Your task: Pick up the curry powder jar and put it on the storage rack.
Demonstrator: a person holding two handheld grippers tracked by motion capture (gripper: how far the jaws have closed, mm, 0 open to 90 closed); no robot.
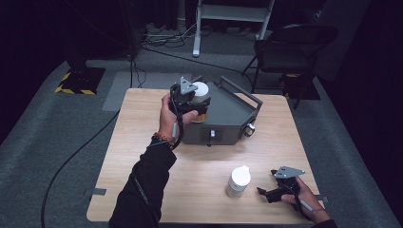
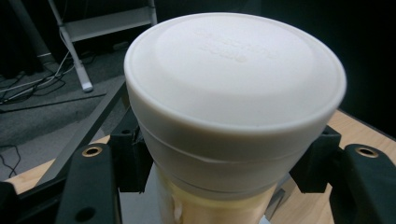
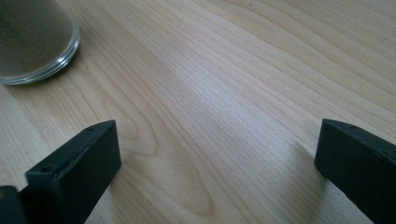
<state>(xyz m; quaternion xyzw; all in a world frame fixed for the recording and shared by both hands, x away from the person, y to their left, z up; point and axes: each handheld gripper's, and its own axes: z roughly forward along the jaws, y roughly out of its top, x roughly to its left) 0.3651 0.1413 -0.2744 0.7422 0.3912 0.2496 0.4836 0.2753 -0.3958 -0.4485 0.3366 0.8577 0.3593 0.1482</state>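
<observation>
left gripper: i have its jaws clamped on a white-lidded round jar, held just above the grey metal box.
right gripper: i see its jaws wide apart, gripping nothing, near that box's front.
second white-capped jar: upright, between box and right gripper.

White-lidded jar, grey tray, pale wood-grain table.
</observation>
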